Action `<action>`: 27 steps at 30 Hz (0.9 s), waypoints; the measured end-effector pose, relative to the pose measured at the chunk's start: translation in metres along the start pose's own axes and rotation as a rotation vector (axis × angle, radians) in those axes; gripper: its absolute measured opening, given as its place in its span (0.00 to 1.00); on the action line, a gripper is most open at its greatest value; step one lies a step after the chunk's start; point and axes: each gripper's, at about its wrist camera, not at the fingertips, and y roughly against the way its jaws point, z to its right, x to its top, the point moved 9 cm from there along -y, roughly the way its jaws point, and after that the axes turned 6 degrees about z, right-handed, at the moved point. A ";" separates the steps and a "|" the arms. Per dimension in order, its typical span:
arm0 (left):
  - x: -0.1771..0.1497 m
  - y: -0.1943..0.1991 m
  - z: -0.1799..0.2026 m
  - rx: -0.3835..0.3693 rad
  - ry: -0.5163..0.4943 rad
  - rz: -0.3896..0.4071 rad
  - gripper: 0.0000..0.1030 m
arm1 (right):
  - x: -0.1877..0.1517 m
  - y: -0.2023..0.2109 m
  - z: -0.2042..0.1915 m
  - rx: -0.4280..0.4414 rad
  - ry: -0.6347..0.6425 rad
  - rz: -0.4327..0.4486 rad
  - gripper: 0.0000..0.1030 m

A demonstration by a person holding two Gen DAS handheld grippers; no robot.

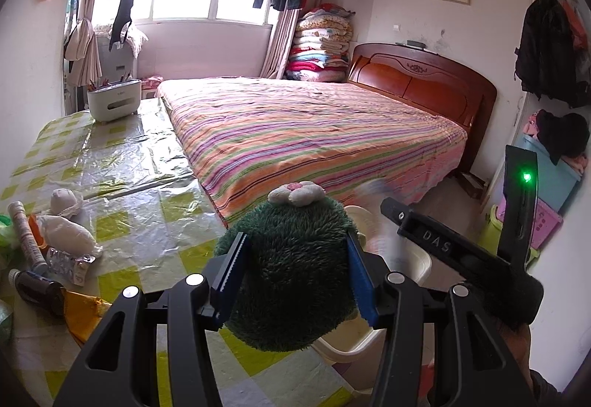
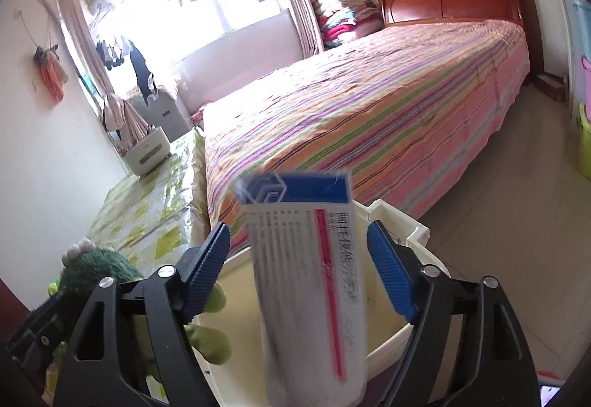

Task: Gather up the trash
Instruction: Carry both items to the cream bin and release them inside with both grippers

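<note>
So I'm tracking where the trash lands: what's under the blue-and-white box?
A cream bin sits under the box, which hangs loose between the open right hand-held gripper pads. The box hides the bin's bottom.

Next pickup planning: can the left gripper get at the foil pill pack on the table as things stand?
Probably not yet. The left gripper is shut on the green plush toy, so its jaws are full. The foil pill pack itself lies uncovered on the table, beside a dark bottle.
</note>
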 end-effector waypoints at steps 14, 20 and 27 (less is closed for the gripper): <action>-0.008 -0.016 0.010 -0.021 -0.002 -0.041 0.49 | 0.010 0.032 0.003 -0.015 -0.013 0.105 0.74; -0.012 -0.024 0.016 -0.042 0.009 -0.064 0.49 | 0.015 0.039 0.008 -0.025 -0.034 0.135 0.76; -0.014 -0.025 0.017 -0.042 0.011 -0.055 0.56 | 0.016 0.042 0.015 -0.033 -0.062 0.141 0.76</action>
